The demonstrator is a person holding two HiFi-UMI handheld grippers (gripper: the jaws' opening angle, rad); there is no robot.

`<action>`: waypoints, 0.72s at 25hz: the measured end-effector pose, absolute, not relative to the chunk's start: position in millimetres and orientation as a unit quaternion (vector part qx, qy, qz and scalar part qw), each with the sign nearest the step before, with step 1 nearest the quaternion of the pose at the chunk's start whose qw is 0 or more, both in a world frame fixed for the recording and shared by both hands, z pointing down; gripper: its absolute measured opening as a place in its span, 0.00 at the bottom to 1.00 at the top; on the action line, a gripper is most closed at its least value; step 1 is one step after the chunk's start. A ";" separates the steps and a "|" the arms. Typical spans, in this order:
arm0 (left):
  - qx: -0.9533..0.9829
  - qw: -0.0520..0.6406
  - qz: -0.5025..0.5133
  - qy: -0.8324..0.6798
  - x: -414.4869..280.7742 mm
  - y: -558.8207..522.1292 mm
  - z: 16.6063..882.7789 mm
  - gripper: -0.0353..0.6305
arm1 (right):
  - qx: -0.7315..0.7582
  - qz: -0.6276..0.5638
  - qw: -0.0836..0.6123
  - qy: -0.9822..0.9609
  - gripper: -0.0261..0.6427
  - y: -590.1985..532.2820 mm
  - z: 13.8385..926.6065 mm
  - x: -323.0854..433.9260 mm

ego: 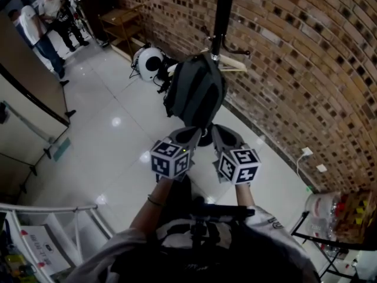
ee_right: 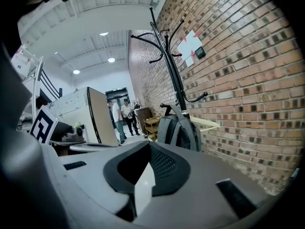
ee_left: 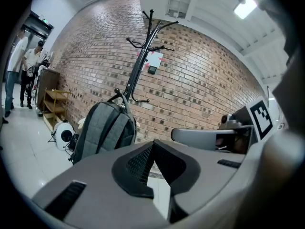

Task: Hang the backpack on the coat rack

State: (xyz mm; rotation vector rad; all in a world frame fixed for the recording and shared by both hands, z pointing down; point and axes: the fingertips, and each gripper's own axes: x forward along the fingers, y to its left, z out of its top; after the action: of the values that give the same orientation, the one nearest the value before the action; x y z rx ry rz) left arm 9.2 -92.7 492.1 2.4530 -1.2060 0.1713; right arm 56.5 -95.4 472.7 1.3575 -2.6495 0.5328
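The left gripper (ego: 187, 135) and right gripper (ego: 222, 135), pressed together and empty, are facing the hung backpack (ego: 197, 90); I would avoid brushing it.

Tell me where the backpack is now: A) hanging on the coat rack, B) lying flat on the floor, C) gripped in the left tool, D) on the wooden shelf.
A: the backpack hangs by its top loop from a low hook of the coat rack.

The backpack (ee_left: 102, 130) hangs on the coat rack (ee_left: 138, 66) before a brick wall (ee_left: 205, 80); left gripper (ee_left: 152, 144) closed, empty.
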 end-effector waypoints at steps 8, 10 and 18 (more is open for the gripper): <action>0.873 0.193 0.064 -0.444 17.7 -84.5 489.1 0.05 | 0.438 0.176 0.057 -0.880 0.05 -86.5 472.4 61.3; 0.874 0.191 0.064 -0.443 19.4 -83.6 487.4 0.05 | 0.438 0.175 0.056 -0.880 0.05 -85.3 471.4 61.8; 0.881 0.196 0.066 -0.425 26.1 -84.1 488.9 0.05 | 0.451 0.179 0.047 -0.873 0.05 -85.2 468.5 61.8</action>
State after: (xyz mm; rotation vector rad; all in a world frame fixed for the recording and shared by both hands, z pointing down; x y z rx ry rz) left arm 26.1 -84.1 488.9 2.4700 -1.1900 0.1860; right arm 61.8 -85.2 468.5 1.3762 -2.6648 0.5462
